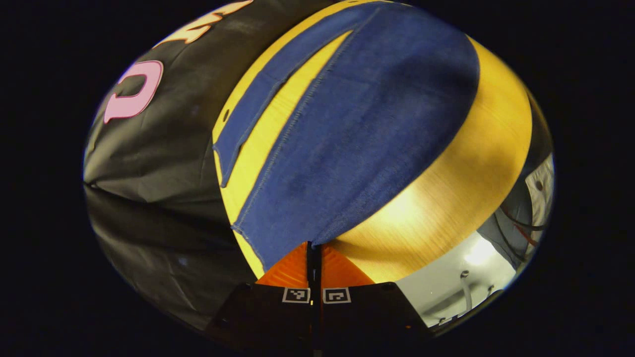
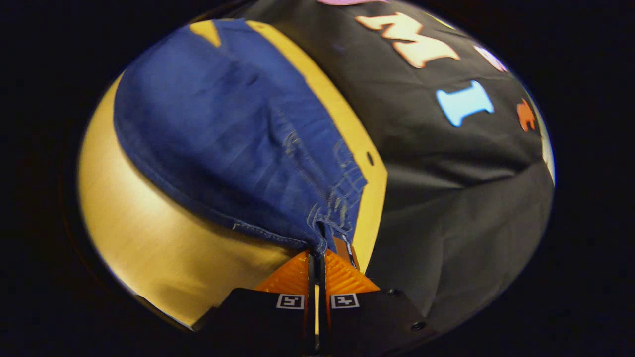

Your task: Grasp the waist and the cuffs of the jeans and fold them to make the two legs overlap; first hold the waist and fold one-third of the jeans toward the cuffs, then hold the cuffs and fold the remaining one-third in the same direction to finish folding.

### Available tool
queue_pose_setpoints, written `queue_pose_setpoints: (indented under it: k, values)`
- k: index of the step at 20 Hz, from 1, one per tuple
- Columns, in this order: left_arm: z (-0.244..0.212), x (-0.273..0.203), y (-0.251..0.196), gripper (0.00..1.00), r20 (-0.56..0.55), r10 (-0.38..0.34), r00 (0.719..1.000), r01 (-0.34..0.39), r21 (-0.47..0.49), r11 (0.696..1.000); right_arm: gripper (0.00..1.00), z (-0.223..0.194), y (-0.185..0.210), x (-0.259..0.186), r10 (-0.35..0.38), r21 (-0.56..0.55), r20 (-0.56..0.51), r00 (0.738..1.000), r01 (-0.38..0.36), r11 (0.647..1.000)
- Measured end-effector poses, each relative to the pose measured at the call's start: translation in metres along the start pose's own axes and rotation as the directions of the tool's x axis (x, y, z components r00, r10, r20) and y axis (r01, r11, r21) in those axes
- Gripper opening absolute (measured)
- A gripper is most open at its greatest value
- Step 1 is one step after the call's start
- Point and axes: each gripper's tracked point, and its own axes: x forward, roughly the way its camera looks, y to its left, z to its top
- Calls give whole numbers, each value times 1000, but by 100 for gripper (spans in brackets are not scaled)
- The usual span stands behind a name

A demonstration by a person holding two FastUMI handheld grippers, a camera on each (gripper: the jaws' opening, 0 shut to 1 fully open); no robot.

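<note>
A wooden table (image 1: 461, 178) carries blue jeans (image 1: 357, 134), spread flat and reaching away from both grippers toward the far edge. In the left gripper view, the left gripper (image 1: 314, 246) sits at the jeans' near edge, its fingers clenched together on the hem of a cuff. In the right gripper view, the jeans (image 2: 223, 134) bunch toward the right gripper (image 2: 316, 250), whose fingers are pinched tight on the stitched waist corner, near the table's (image 2: 149, 248) right edge.
</note>
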Motion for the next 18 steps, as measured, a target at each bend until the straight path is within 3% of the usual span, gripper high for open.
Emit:
queue_pose_setpoints:
  k: [3,6,8,10,12,13,14,16,18]
  values:
    - [25,-16,39,0,8,61,998,-59,-162,985,5,18,-22,-12,-59,72,78,995,53,996]
    - [37,-22,77,0,29,89,996,-74,-329,941,5,39,-49,-18,-87,251,83,993,63,966]
    - [59,-33,95,0,53,87,995,-60,-393,918,4,51,-65,-21,-90,387,74,993,54,921]
    - [76,-35,111,0,70,81,994,-43,-427,903,2,64,-81,-20,-83,522,52,995,44,852]
    - [88,-40,129,0,84,73,994,-28,-447,894,2,78,-86,-10,-90,606,43,995,45,795]
    - [97,-45,137,0,98,72,993,-19,-460,888,8,86,-92,-7,-101,630,44,994,51,775]
    - [107,-50,145,0,113,67,991,-6,-470,883,1,95,-95,1,-107,640,37,994,59,766]
    - [124,-55,152,0,128,49,991,19,-486,874,5,109,-100,11,-117,634,18,993,79,769]
    - [145,-26,169,0,141,44,989,32,-497,867,5,141,-120,19,-176,514,53,983,124,849]
